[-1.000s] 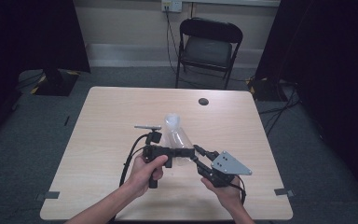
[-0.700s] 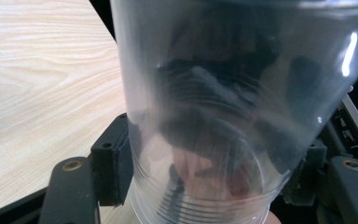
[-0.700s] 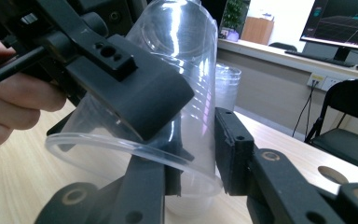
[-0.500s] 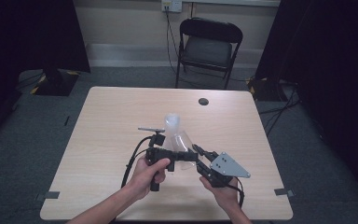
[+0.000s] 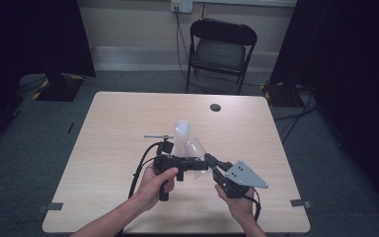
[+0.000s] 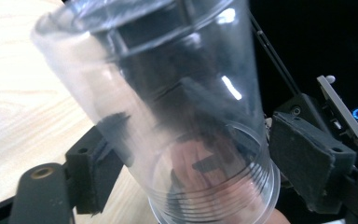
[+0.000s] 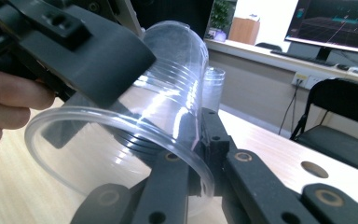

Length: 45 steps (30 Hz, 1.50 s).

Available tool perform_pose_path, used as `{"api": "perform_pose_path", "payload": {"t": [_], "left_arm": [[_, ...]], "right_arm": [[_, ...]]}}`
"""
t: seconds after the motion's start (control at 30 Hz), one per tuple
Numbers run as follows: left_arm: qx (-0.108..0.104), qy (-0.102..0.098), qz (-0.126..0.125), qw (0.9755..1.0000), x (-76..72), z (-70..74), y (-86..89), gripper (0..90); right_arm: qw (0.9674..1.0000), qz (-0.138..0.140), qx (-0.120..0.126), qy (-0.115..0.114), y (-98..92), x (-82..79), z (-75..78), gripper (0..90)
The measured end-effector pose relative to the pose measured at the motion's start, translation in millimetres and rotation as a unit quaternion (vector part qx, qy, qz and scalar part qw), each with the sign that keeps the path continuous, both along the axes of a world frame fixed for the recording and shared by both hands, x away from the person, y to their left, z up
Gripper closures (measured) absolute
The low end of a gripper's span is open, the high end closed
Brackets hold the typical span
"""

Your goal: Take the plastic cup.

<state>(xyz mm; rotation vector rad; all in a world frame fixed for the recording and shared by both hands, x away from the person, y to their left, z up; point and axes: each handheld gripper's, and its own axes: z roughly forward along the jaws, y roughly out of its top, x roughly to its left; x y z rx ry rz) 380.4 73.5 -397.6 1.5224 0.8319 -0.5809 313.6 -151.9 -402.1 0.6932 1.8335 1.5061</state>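
Right claw [image 7: 200, 154] pinches clear ribbed cup [image 7: 135, 135] rim.

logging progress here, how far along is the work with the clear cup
Done: the clear cup is lifted off the table, apart from the upright cup behind it. In hand: the right gripper has just closed on its rim; the left gripper has just opened its jaws, the cup between them. Left, probably: the left gripper backs away and the right one places the cup.
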Motion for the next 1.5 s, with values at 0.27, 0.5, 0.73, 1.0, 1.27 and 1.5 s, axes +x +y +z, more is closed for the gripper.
{"api": "perform_pose_path", "payload": {"t": [0.27, 0.5, 0.73, 1.0, 1.27, 1.5], "left_arm": [[0.007, -0.018, 0.0, 0.9998, -1.0, 1.2, 0.2, 19.3], [0.027, -0.066, 0.008, 0.9974, -1.5, 2.0, 3.4, 16.1], [0.07, -0.127, 0.03, 0.989, -5.1, 4.0, 4.1, 15.6], [0.102, -0.183, 0.058, 0.9761, -8.6, 4.8, -0.8, 18.6], [0.162, -0.252, 0.054, 0.9525, -17.4, 8.6, -4.2, 22.2], [0.2, -0.293, 0.049, 0.9336, -22.4, 11.2, -3.6, 19.6]], "right_arm": [[0.9999, -0.002, 0.003, 0.01, -4.3, 2.0, 0.7, 89.7], [0.9994, -0.01, 0.019, 0.026, -15.1, 6.4, 3.5, 89.7], [0.9984, -0.012, 0.025, 0.049, -21.0, 10.5, 3.7, 89.7], [0.9956, -0.014, 0.032, 0.087, -28.0, 19.1, 1.6, 89.8], [0.9924, -0.008, 0.044, 0.115, -35.3, 25.4, 4.1, 90.0], [0.9891, 0.003, 0.055, 0.136, -39.5, 29.7, 6.1, 90.0]]}}
